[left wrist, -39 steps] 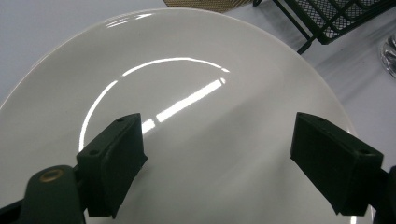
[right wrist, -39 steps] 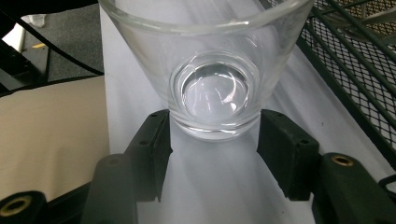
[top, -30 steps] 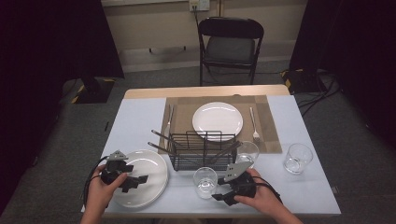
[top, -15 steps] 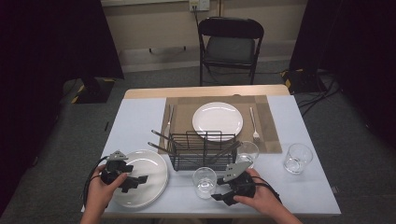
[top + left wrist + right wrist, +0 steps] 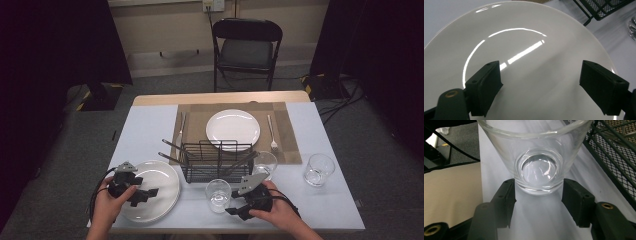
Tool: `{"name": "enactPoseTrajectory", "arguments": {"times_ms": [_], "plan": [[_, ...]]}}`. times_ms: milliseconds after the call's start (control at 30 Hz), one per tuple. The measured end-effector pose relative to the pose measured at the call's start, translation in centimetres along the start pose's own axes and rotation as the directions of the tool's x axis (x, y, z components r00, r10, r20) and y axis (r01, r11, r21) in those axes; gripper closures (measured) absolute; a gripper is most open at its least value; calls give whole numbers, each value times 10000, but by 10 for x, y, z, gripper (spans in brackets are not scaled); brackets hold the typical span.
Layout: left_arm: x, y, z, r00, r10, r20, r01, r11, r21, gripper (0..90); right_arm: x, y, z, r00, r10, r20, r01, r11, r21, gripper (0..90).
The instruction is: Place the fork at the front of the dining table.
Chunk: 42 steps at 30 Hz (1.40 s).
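Both forearms enter from the near edge. The left gripper [image 5: 142, 192], jaws wide apart, points right and is angled down. The right gripper [image 5: 234, 207] points left, jaws partly parted.

The table [image 5: 150, 125] bears a placemat [image 5: 290, 132], rack [image 5: 215, 160], plate [image 5: 165, 175], glasses [image 5: 218, 195].
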<state>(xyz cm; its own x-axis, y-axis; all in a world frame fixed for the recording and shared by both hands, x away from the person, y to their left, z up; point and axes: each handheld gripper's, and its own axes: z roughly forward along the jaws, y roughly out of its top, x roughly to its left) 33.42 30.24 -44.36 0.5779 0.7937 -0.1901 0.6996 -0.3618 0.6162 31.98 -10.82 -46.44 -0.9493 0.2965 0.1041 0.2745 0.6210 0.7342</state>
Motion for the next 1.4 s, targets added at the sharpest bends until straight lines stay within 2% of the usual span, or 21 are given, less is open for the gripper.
{"name": "enactPoseTrajectory", "arguments": {"times_ms": [1400], "plan": [[1,0,0,10000,31,-5,-31,10000,28,170,1,5,6,9999,-94,-89,94,10000,29,437]]}}
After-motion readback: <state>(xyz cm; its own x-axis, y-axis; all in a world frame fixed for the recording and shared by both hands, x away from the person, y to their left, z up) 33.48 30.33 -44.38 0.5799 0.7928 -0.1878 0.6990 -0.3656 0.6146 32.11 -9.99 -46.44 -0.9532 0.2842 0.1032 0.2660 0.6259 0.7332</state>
